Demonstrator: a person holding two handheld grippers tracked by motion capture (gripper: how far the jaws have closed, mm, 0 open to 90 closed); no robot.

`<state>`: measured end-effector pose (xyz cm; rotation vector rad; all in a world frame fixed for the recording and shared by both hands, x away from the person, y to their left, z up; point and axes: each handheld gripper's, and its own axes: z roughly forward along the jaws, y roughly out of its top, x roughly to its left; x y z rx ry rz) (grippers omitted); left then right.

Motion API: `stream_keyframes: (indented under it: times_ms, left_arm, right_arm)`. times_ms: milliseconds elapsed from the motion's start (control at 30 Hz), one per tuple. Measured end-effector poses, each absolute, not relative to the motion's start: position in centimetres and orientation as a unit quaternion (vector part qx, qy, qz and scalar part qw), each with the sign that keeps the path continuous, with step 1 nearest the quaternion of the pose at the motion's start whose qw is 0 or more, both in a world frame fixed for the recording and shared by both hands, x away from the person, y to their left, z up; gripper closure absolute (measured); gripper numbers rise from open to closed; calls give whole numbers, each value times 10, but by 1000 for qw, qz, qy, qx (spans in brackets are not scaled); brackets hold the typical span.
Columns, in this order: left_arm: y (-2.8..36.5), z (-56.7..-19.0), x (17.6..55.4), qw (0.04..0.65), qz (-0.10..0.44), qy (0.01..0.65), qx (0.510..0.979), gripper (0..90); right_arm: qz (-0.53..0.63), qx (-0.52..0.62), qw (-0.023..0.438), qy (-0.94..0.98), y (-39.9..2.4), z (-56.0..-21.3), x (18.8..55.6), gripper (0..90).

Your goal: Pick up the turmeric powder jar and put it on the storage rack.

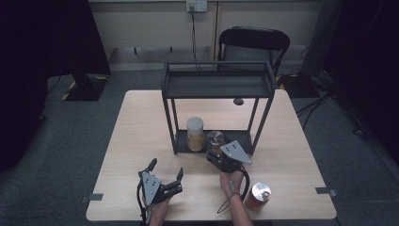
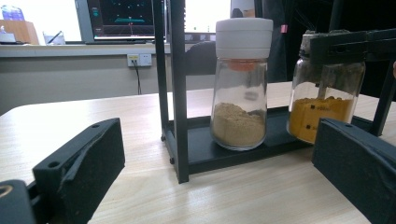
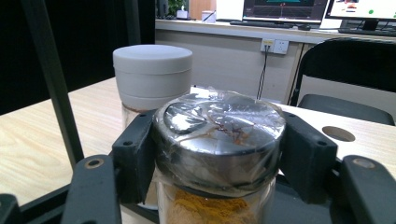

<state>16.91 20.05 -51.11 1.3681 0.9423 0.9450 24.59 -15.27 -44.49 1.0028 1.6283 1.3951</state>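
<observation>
My right gripper (image 3: 219,154) pinches the jar (image 3: 219,140) by its lid, one black jaw pressed on each side of the round metal cap. The cap is smooth steel under crinkled clear film, and below it the glass holds yellow powder. The jar stands upright, long axis vertical, on the lower tray of the rack (image 1: 217,84), at the tray's front edge, toward the counter's (image 1: 141,141) near side. In the right gripper view the jar's base is cut off by the bottom of the frame, so I cannot make out whether it rests on the tray or hangs just above it.

Just beside it on the same tray stands a second jar (image 2: 240,84), upright, clear glass with a matte white cap and tan powder; the two look close, but I cannot tell if they touch.

My left gripper (image 1: 162,183) sits near the counter's front edge, jaws spread with nothing between them, pointed at the rack.

A can (image 1: 258,195) with a shiny top stands near the front right corner. The rack is dark metal, thin-framed, with an upper shelf.
</observation>
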Motion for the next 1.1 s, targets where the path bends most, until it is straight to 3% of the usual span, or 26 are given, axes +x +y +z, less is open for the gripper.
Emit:
stream_keyframes:
  times_ms: [1100]
  left_arm:
    - [200, -511, 169, 576, 404, 403, 584, 21]
  right_arm:
    - [536, 401, 384, 636, -144, -439, 274, 349]
